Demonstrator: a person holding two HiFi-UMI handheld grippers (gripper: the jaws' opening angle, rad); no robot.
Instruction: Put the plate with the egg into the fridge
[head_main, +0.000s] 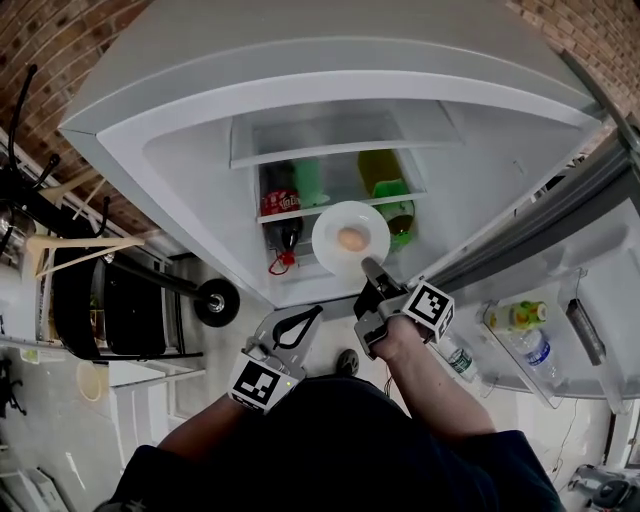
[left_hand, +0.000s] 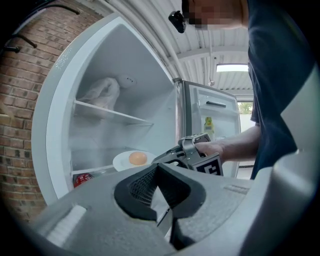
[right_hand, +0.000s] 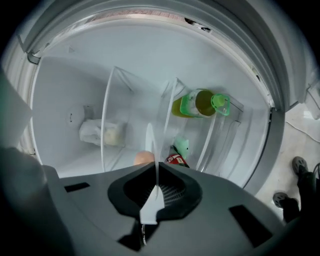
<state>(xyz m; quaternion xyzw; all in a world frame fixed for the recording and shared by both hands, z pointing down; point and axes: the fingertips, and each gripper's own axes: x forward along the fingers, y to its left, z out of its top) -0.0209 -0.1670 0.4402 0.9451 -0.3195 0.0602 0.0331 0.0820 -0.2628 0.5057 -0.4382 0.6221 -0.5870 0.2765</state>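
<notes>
Your right claw (head_main: 368, 268) is clamped on the near rim of the round white plate (head_main: 325, 240). The right gripper view shows that rim edge-on, wedged between the two dark pads (right_hand: 172, 192). The plate is level, with the brown egg (head_main: 351, 238) sitting at its centre. It is at the mouth of the open white fridge (head_main: 200, 150), over the shelf that holds the red-labelled cola bottle (head_main: 283, 215) and the green-capped bottle of yellowish liquid (head_main: 390, 195). No view shows whether the plate touches a shelf. Your left claw (head_main: 316, 312) hangs lower and nearer to you, well clear of the plate. Its jaws are pressed together with nothing between them (left_hand: 156, 170). Deeper inside the fridge, a crumpled white bag (right_hand: 100, 132) lies on a glass shelf. More bottles stand in the open door's rack (head_main: 525, 335).
</notes>
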